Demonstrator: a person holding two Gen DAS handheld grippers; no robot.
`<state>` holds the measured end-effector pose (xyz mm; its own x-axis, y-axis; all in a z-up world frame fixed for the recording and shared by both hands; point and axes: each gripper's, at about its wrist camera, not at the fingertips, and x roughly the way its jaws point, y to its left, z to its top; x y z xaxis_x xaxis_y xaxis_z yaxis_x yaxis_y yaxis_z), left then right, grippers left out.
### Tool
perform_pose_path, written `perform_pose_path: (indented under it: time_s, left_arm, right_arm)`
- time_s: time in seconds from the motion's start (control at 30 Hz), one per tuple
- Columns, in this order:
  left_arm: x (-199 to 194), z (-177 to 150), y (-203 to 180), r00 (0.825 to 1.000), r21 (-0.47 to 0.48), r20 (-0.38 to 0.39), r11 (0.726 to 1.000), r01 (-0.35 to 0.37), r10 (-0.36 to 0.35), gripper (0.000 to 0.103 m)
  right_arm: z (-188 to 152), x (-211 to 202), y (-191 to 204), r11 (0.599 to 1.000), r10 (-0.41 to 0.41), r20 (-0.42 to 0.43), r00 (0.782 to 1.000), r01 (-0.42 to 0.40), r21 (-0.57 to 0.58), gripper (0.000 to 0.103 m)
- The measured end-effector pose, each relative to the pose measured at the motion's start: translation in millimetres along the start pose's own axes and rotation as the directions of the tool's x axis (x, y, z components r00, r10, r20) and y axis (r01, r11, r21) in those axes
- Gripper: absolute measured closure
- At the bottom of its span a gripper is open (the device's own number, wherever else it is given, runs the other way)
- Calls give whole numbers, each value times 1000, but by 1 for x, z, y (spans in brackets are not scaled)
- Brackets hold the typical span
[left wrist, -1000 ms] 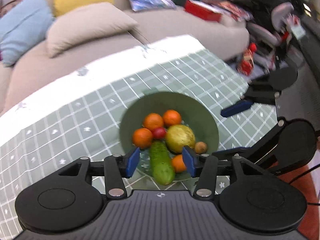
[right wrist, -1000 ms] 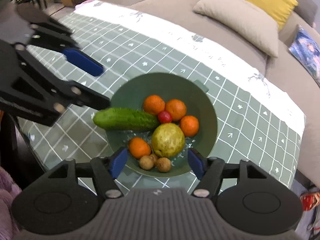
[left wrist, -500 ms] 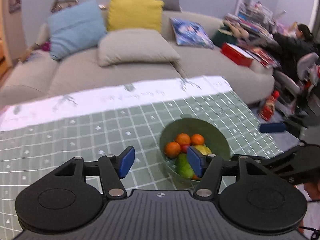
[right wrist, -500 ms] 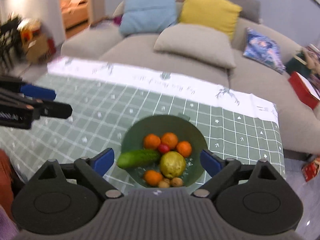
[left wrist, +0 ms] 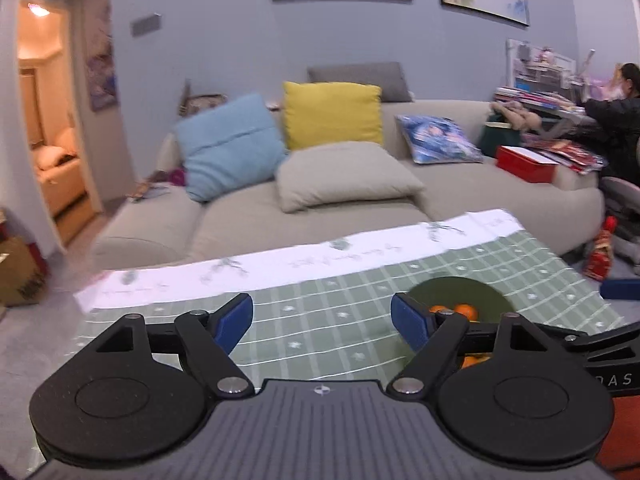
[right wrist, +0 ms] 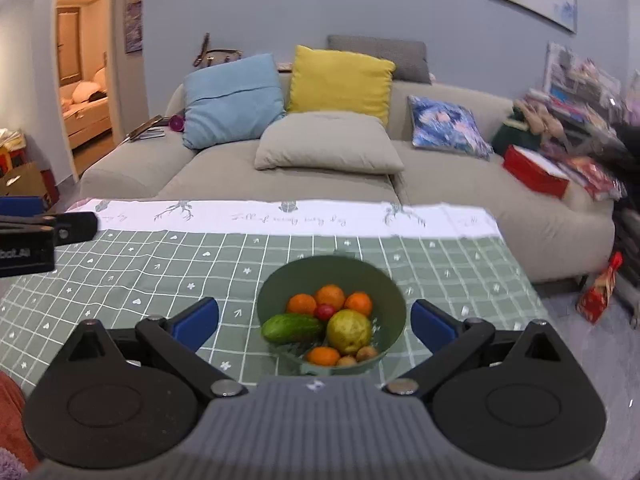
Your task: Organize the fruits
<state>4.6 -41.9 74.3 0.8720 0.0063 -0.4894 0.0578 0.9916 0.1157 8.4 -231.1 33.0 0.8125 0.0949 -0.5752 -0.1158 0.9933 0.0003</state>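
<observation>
Opening wide, your left gripper (left wrist: 322, 322) and right gripper (right wrist: 314, 318) grip nothing, while the round green plastic bowl (right wrist: 394, 300) keeps its oranges (right wrist: 330, 296) and cucumber (right wrist: 292, 328).

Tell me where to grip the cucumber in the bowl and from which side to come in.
Grip the cucumber across its middle, coming from above. It lies on its side along the left of the green bowl, its long axis running left to right, so the jaws should close across its narrow width. The yellow pear crowds its right end, so probably stay left of that.
</observation>
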Motion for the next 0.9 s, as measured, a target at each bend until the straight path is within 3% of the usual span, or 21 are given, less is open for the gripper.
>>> perform_pose_path:
  time_s: [0.07,0.23,0.53,0.9]
  left_arm:
    - [-2,-8,4,1000,-19,-7,1000,-19,19,10]
    - [3,-24,9,993,-34,-105,998,-52,48,10]
    - [9,-45,20,974,-89,-225,994,-61,39,10]
    - [7,-48,20,968,-92,-249,994,-60,35,10]
  right_arm:
    - [-8,3,6,1000,16,-27,999,-16,14,5]
    - [-18,1,30,996,31,-41,999,-34,-86,5]
    - [-26,10,39,993,42,-104,994,-53,-105,5]
    - [-29,10,36,996,33,-118,992,-44,-84,5]
